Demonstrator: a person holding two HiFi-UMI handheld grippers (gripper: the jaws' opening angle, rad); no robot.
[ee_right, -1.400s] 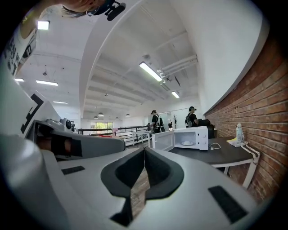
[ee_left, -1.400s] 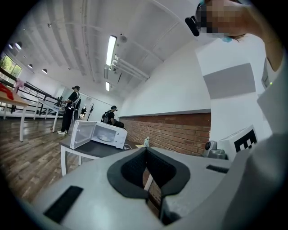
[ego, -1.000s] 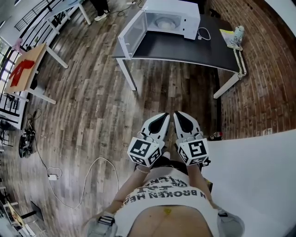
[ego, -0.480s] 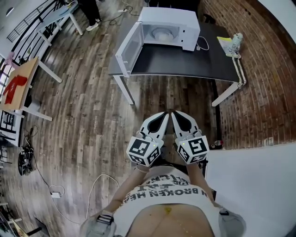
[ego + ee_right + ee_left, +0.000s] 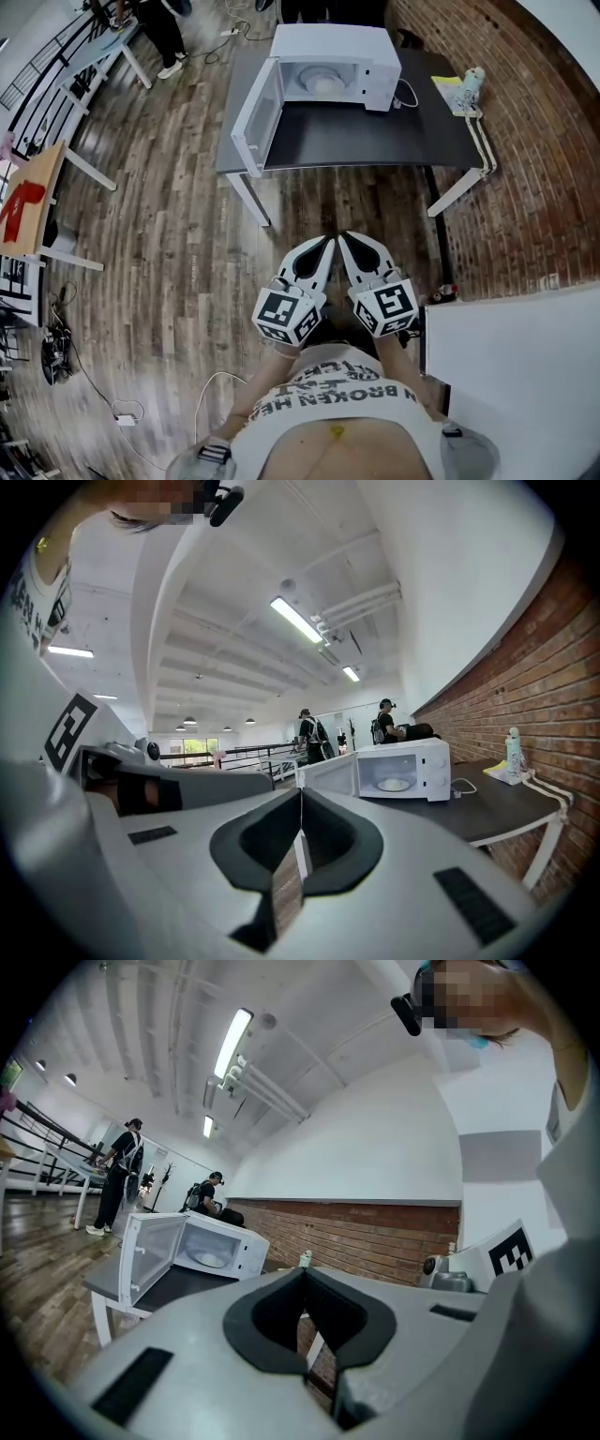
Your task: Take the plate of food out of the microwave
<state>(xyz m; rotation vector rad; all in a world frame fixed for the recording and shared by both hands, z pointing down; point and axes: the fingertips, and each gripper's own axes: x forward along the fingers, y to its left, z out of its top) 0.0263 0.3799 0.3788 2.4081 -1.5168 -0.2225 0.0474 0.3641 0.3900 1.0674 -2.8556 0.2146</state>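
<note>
A white microwave [image 5: 333, 58] stands on a black table [image 5: 375, 141] ahead of me, its door [image 5: 255, 117] swung wide to the left. Inside it lies a pale plate of food [image 5: 322, 83], also seen as the plate [image 5: 394, 785] in the right gripper view and the plate [image 5: 210, 1259] in the left gripper view. My left gripper [image 5: 328, 240] and right gripper [image 5: 342, 236] are held side by side in front of my body, well short of the table. Both are shut with nothing between the jaws.
A bottle [image 5: 473, 80] and yellow papers [image 5: 448, 92] sit at the table's right end, with a cable [image 5: 410, 94] beside the microwave. A brick wall [image 5: 525, 141] runs on the right, a white counter [image 5: 516, 375] at my right. People [image 5: 159, 28] stand by desks far left.
The microwave and table have drawn closer and slid lower in the head view as I walk toward them. Both grippers stay shut and together.
</note>
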